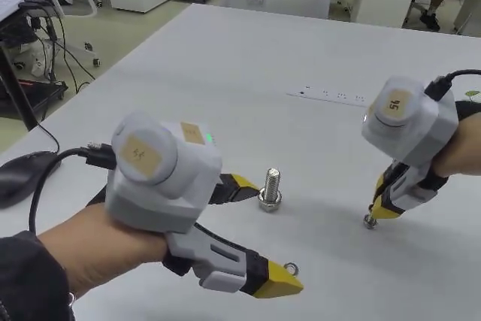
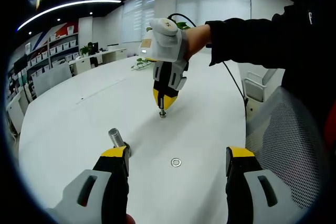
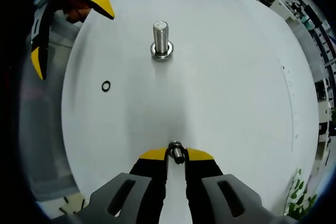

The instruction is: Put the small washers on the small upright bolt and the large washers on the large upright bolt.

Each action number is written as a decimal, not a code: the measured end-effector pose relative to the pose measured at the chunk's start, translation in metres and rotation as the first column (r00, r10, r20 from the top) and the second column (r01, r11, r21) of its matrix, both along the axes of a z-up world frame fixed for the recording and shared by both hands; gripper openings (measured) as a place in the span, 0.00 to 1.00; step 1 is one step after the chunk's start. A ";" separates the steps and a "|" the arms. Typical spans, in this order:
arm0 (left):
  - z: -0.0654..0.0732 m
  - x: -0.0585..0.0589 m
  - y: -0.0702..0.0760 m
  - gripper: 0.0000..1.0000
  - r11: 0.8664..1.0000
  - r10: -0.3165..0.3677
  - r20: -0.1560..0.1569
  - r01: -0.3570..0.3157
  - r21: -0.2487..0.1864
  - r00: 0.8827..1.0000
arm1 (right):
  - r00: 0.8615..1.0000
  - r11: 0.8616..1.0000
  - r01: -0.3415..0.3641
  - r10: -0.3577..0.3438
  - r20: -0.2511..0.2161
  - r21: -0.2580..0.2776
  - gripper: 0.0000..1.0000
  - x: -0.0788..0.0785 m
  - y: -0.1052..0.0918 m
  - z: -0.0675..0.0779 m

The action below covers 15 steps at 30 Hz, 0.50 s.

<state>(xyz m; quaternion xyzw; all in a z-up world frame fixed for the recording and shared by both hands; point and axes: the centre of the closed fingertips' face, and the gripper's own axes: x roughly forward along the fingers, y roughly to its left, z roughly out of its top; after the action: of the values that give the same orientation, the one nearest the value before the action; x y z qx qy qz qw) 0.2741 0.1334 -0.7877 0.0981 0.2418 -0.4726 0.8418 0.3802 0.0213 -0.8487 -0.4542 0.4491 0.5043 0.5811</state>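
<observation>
While the right gripper [image 1: 373,216] stands tip-down on the small bolt [image 1: 370,222] in the head view, the danger there is plain. Any sideways drag as it lets go would likely topple that slim bolt on the smooth white table [image 1: 316,50]. The hand holds this gripper steeply, wrist raised, well apart from the large bolt [image 1: 270,188], which stands upright near mid-table with a broad metal collar at its foot. Whether that collar is washers or the bolt's own head I cannot tell. The left gripper [image 1: 267,232] lies low and nearly level, with the forearm coming in from the lower left. Its jaws are spread wide and hold nothing, and a small washer [image 1: 289,268] lies just beside the nearer tip. In the left gripper view the small washer lies flat on the table between the two parted jaws, and the large bolt rises just behind one tip. A crooked closing could, in my judgement, skid so thin a ring away or strike the large bolt. In the right gripper view the jaws are drawn to a narrow gap with the top of the small bolt gripped between them. Whether a washer is pinched there too I cannot tell. If one is and it sits off-centre, it may catch on the thread instead of dropping down.
</observation>
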 end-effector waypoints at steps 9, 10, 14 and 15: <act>-0.001 0.000 0.001 0.75 1.000 0.003 -0.001 -0.003 0.000 1.000 | 1.000 1.000 0.000 0.000 -0.011 -0.006 0.13 0.000 -0.001 -0.008; -0.001 0.000 0.001 0.75 1.000 0.003 -0.002 -0.003 0.000 1.000 | 1.000 1.000 0.001 -0.001 -0.013 -0.006 0.13 0.000 -0.001 -0.009; -0.001 0.001 0.001 0.75 1.000 0.004 -0.003 -0.004 0.001 1.000 | 1.000 1.000 0.002 -0.002 -0.016 -0.006 0.13 0.000 -0.002 -0.012; -0.002 0.001 0.001 0.75 1.000 0.004 -0.004 -0.004 0.001 1.000 | 1.000 1.000 0.003 -0.003 -0.016 -0.007 0.13 0.000 -0.002 -0.013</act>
<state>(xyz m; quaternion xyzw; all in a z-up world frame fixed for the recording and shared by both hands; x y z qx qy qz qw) 0.2749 0.1348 -0.7894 0.0972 0.2438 -0.4711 0.8421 0.3803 0.0191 -0.8614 -0.4513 0.4561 0.5057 0.5766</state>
